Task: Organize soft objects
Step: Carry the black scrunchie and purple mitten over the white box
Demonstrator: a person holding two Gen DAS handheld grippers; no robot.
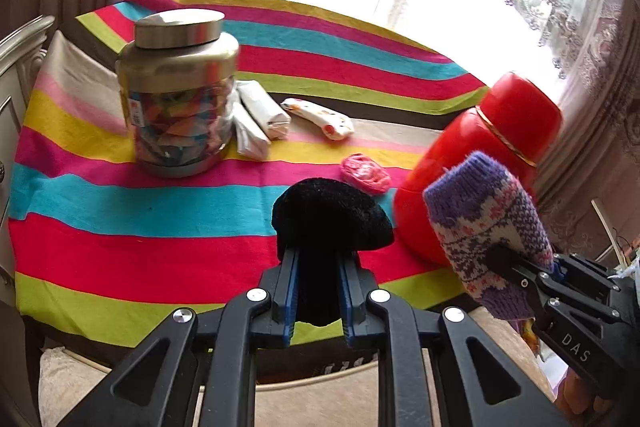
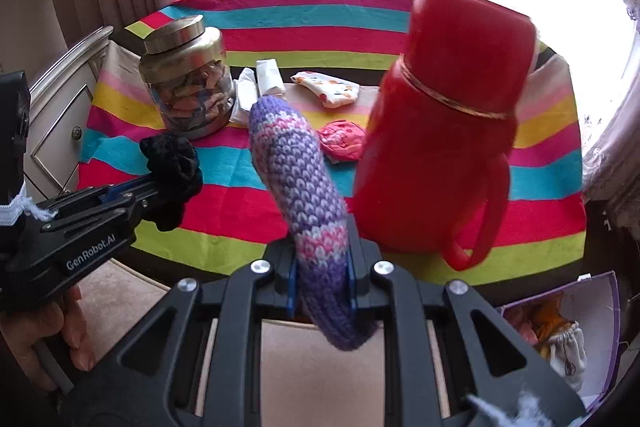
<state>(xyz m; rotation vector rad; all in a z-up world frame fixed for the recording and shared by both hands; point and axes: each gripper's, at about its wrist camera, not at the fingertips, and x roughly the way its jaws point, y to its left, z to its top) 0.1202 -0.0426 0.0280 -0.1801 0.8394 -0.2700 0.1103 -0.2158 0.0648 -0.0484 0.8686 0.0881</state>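
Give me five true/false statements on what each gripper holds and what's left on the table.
1. The left gripper is shut on a black scrunchie. True.
2. The right gripper is empty. False: its fingers clamp a purple knitted sock.
3. The glass jar has its metal lid on. True.
4. The red thermos lies on its side. False: it stands upright on the striped cloth.
5. The pink bundle is inside the jar. False: it lies on the cloth, between the jar and the thermos.
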